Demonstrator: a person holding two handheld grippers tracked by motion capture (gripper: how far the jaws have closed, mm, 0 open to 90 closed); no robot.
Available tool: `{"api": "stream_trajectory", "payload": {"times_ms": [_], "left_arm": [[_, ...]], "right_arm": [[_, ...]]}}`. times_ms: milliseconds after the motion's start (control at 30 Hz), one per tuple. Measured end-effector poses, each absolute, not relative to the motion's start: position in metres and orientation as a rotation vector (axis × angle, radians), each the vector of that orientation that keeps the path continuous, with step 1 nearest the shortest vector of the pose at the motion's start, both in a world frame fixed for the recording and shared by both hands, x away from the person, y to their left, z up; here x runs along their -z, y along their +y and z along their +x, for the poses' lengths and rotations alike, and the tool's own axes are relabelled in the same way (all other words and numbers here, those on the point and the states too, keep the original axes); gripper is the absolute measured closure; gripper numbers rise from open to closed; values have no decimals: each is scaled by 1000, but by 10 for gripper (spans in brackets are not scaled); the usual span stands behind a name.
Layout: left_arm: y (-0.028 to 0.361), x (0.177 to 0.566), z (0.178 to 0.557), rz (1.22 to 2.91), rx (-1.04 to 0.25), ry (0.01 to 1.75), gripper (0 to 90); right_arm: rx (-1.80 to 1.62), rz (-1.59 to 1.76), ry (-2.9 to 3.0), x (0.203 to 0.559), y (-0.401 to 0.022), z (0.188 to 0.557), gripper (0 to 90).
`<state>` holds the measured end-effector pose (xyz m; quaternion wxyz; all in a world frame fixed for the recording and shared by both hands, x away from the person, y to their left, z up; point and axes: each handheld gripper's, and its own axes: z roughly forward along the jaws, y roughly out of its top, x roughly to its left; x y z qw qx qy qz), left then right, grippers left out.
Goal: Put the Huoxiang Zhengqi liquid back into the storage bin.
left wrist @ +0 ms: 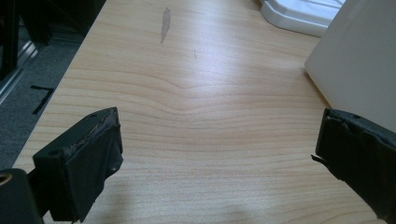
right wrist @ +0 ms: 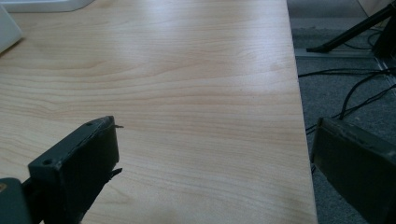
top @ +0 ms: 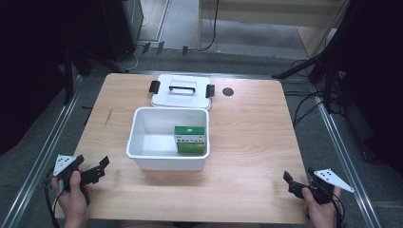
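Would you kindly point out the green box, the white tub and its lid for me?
green box (top: 190, 139), high view, on its top face.
white tub (top: 166, 164), high view, on its near wall.
lid (top: 182, 87), high view, on its black handle.

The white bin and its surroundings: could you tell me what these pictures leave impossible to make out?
- Green box: high view, label print too small to read.
- White bin: left gripper view, cut off by the right edge.
- Lid: high view, near edge hidden behind the bin.
- Right gripper: high view, jaws too small to judge.
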<state>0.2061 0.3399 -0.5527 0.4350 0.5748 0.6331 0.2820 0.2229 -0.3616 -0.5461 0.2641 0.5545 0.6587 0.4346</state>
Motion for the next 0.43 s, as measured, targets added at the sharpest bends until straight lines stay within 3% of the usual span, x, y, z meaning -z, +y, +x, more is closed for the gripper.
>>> {"api": "stream_trajectory", "payload": {"times_ms": [433], "left_arm": [[340, 553, 207, 1438, -694, 1580, 13]], "right_arm": [[-1192, 1507, 1765, 546, -361, 220, 43]]}}
